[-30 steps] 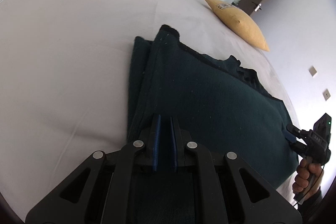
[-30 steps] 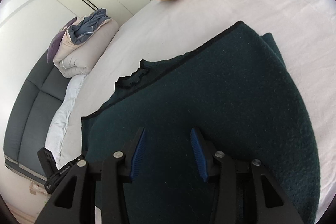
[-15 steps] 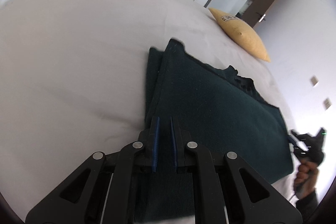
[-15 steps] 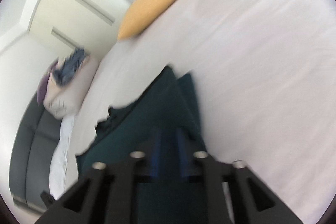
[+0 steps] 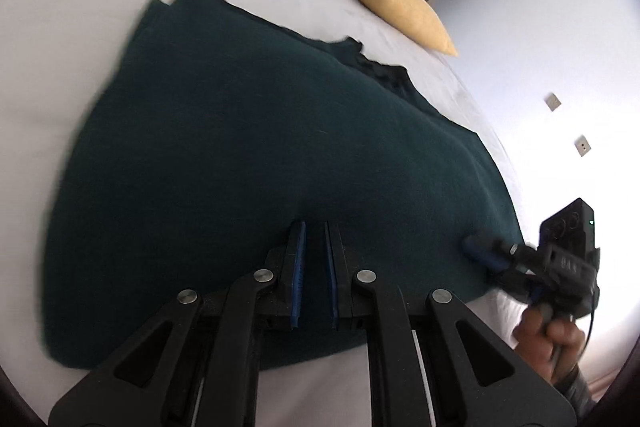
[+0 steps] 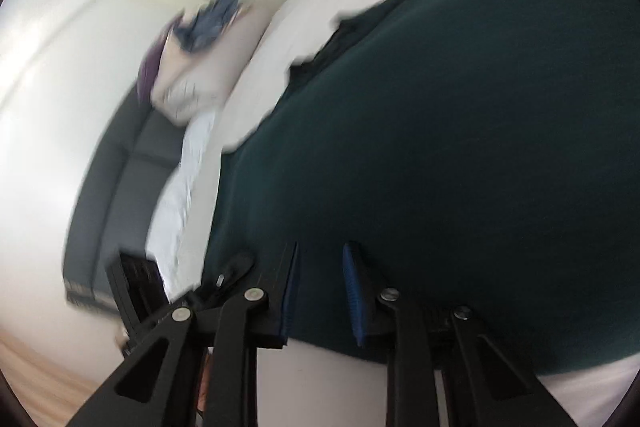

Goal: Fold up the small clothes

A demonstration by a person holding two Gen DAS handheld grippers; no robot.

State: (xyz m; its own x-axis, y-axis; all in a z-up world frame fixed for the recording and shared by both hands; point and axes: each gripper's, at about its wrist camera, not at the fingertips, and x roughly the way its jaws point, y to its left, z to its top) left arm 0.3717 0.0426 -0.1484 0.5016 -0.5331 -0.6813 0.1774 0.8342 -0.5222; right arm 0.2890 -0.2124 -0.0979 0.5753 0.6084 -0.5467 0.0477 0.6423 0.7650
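Left wrist view, dark green garment point(image 5: 240, 155) near edge under narrowly parted empty fingers point(image 5: 314, 235), bare sheet point(image 5: 60, 27) around.

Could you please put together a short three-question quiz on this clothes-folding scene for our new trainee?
1. True or false: the dark green garment lies spread on the white bed sheet.
2. Which colour is the cushion beyond the garment? A red, B mustard yellow, C black.
3. Fill in: the fingers of the left gripper carry ____ pads.

Key
1. True.
2. B.
3. Blue; the right gripper has the same pads, with its jaws just closing over the garment's near edge.
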